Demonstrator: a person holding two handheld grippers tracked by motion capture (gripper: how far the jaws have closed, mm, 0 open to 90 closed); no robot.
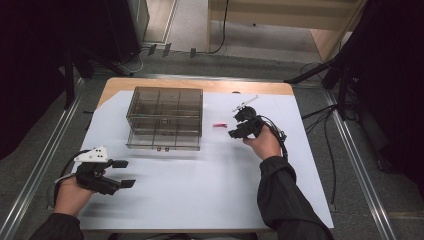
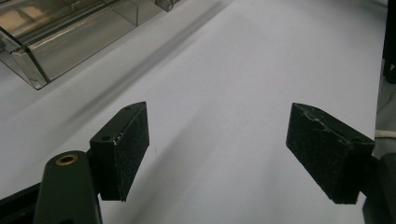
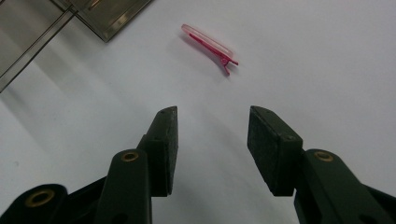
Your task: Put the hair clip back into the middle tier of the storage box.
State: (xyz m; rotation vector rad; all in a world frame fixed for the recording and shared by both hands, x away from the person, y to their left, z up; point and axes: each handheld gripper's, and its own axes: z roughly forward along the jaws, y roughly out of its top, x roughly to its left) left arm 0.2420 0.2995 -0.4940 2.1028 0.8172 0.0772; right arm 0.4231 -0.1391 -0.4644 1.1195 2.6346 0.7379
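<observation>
A smoky clear plastic organizer box (image 1: pixel 165 118) with a grid of compartments sits on the white sheet (image 1: pixel 210 190) toward the far left; I cannot tell what, if anything, lies in them, and no writing is legible. The pink hair clip (image 3: pixel 208 46) lies flat on the sheet just right of the box, a little ahead of the right gripper (image 3: pixel 212 140), whose jaws stand apart with nothing between them. The left gripper (image 2: pixel 217 149) rests near the front left corner, jaws wide apart over bare sheet.

Pink hair clip (image 3: pixel 208 45), white sheet (image 1: pixel 210 190), black tongs (image 3: pixel 212 149)
</observation>
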